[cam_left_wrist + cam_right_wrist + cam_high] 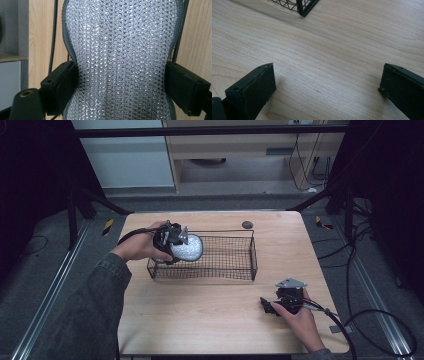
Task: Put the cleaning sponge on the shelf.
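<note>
Right tongs (pixel 270 309), lowest in the high view and nearest the camera, rest low over the bare wood of the desk (pixel 210 320), held by the person's right hand (pixel 300 317). Jaws stand wide apart with nothing between them; in the right gripper view the two black jaws rise at either edge over plain wood grain (pixel 324 62). Ahead of these jaws and to their left, a corner of the black wire basket (pixel 303 7) is visible, well apart from them. A grey three-cornered plate tops this pair, and its cable trails off toward the desk's right edge.

Left tongs (pixel 180 247), held by the left hand (pixel 140 247) in a dark sleeve (pixel 85 310), sit at the left end of the wire basket (pixel 235 270). Jaws are closed on a silver-grey mesh-textured object (pixel 187 249) with a dark stitched border. In the left gripper view the object (pixel 122 57) stands between the two jaws, which press its sides where its outline narrows; it widens again beyond them. From the high view the object lies over the basket's left end, about at rim height; whether it touches the wire cannot be told.

Beyond the basket, a small dark round disc (pixel 247 224) lies on the desk near its far edge, just past the basket's far right corner.
</note>
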Demonstrator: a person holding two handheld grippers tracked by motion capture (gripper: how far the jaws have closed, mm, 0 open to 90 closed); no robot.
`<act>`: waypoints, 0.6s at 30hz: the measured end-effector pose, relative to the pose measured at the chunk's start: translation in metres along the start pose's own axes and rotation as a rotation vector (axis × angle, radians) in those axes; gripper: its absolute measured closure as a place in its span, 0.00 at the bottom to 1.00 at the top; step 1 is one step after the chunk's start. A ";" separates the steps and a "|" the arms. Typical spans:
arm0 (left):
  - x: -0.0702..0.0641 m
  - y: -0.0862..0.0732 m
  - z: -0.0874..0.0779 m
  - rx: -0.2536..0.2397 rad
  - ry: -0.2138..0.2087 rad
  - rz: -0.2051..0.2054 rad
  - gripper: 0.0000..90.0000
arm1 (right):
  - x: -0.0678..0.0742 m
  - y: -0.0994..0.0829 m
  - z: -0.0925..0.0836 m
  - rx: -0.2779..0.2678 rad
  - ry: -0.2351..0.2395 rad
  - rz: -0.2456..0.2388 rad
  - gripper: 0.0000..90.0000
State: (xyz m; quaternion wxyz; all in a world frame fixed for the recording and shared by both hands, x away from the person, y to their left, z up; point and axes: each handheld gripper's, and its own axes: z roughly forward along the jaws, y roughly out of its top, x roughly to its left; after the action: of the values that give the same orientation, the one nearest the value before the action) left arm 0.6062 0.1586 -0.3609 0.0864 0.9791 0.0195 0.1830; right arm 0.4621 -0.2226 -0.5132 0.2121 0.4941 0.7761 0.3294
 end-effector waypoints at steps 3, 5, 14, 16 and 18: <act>0.000 -0.001 0.002 -0.003 -0.005 -0.001 0.16 | 0.000 0.000 0.000 0.000 0.000 0.000 0.00; 0.001 -0.001 0.004 0.001 -0.006 0.003 0.16 | 0.000 0.000 0.000 0.000 0.000 -0.001 0.00; 0.007 -0.007 0.009 -0.003 -0.019 -0.010 0.16 | 0.000 0.000 0.000 0.000 0.000 0.000 0.00; 0.009 -0.008 0.011 0.001 -0.023 -0.014 0.15 | 0.000 0.000 0.000 0.000 0.000 0.000 0.00; 0.009 -0.008 0.012 -0.001 -0.027 -0.022 0.15 | 0.000 0.000 0.000 -0.001 0.000 0.000 0.00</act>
State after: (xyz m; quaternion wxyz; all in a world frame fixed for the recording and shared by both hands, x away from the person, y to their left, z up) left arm 0.6192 0.1654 -0.3705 0.0891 0.9812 0.0292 0.1689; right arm 0.4620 -0.2226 -0.5133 0.2121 0.4940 0.7761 0.3297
